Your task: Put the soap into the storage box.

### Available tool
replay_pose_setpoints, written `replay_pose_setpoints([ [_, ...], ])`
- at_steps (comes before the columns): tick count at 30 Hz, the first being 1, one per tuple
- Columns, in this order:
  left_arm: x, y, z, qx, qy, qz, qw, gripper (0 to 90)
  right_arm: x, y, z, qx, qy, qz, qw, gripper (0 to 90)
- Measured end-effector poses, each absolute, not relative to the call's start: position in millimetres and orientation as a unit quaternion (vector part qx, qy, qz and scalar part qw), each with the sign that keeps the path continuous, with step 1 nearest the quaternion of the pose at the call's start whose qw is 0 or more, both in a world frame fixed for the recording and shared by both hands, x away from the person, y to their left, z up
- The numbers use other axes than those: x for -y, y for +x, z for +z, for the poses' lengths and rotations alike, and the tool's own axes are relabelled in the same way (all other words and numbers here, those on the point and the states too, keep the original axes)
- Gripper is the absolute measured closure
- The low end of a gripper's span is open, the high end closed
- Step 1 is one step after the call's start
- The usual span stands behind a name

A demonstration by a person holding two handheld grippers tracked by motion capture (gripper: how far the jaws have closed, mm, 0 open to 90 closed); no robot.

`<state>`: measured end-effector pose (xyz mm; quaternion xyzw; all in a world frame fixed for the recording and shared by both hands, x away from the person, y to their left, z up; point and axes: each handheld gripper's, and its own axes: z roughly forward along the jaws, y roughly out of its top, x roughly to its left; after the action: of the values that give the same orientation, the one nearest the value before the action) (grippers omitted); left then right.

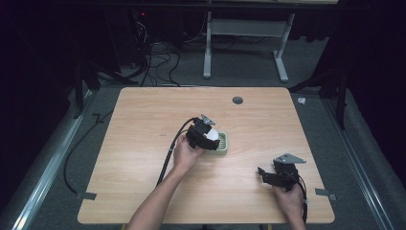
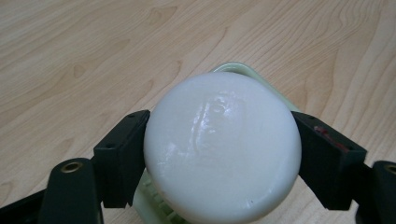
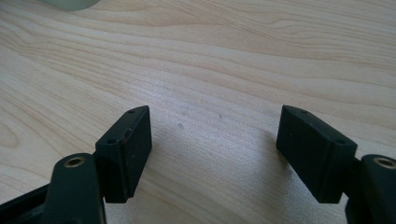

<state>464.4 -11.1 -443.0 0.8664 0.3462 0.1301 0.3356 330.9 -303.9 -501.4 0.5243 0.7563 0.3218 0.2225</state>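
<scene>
The white soap bar [image 2: 222, 147] sits in the centre of the left gripper view, clamped between both jaws of the left gripper [image 1: 207, 136], directly above the pale green soap dish [image 1: 221, 149] near the middle of the table [image 1: 143, 124]. The dish lies just below it, so the coming move seems only downward. The right gripper [image 1: 273, 176], in the lower right of the high view, has its jaws apart over bare wood, much farther from the dish.
</scene>
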Motion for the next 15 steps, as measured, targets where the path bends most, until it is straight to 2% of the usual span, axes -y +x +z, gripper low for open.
replay_pose_setpoints([
  [15, 16, 472, -458, -0.367, 0.863, 0.134, 0.321, 24.7, 304, 331, -501, -0.756, 0.524, 0.322, 0.222, 27.3],
])
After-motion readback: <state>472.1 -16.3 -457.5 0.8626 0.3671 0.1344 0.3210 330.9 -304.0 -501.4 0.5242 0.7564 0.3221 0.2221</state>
